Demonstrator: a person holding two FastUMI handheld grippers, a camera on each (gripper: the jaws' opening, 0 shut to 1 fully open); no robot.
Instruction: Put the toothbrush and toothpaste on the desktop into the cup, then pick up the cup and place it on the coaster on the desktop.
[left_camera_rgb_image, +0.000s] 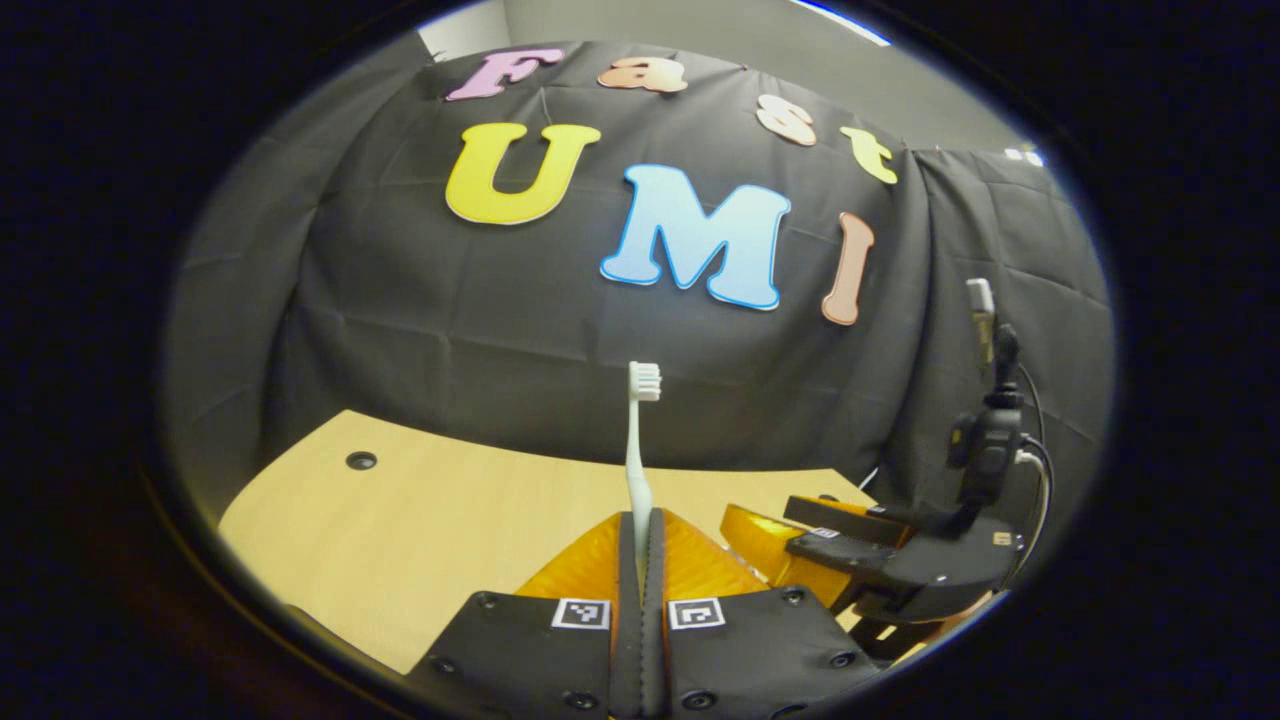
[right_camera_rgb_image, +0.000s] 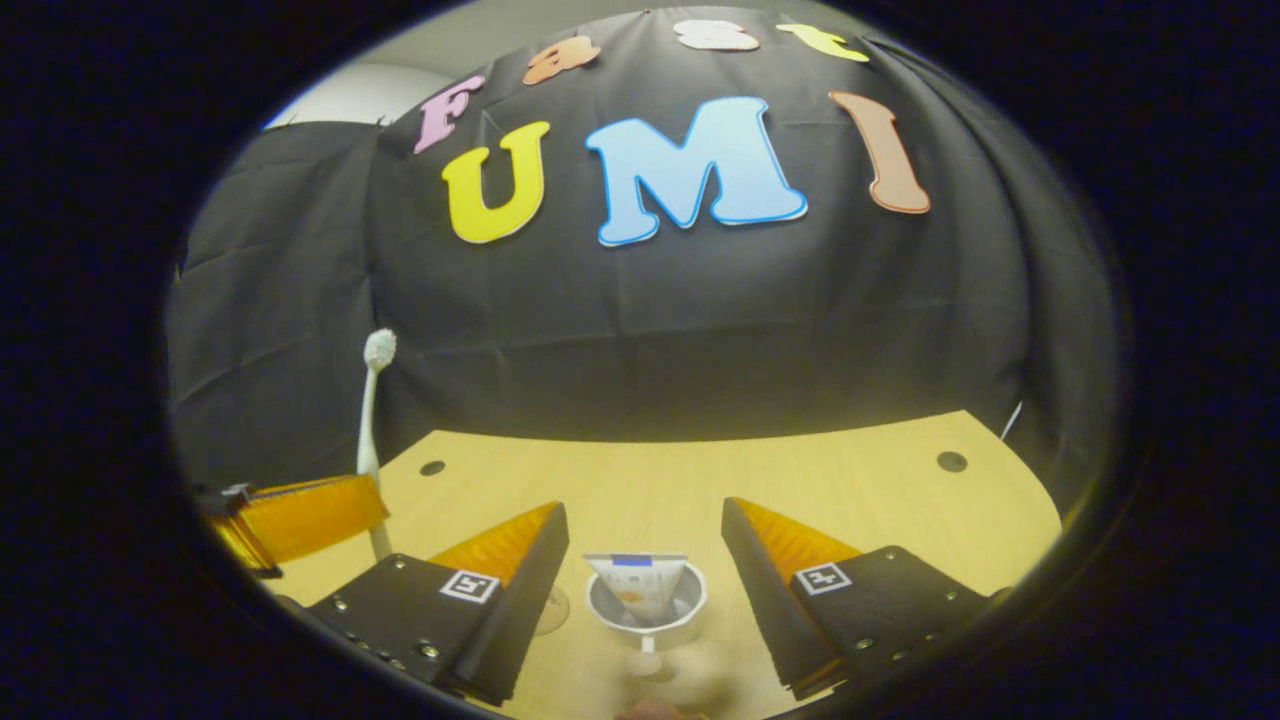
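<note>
With the toothpaste (right_camera_rgb_image: 640, 585) already standing in the cup (right_camera_rgb_image: 647, 612) between the wide-open right gripper (right_camera_rgb_image: 645, 560), the left gripper (left_camera_rgb_image: 640, 560) pinches the toothbrush (left_camera_rgb_image: 640, 450) upright, seemingly ready to drop in

White toothbrush (left_camera_rgb_image: 637, 455) stands upright, bristles on top, handle pinched low down, up off the bench (left_camera_rgb_image: 420, 530). Toothpaste (right_camera_rgb_image: 638, 588) tube sits upright in the white cup (right_camera_rgb_image: 690, 620), flat crimped end up.
</note>
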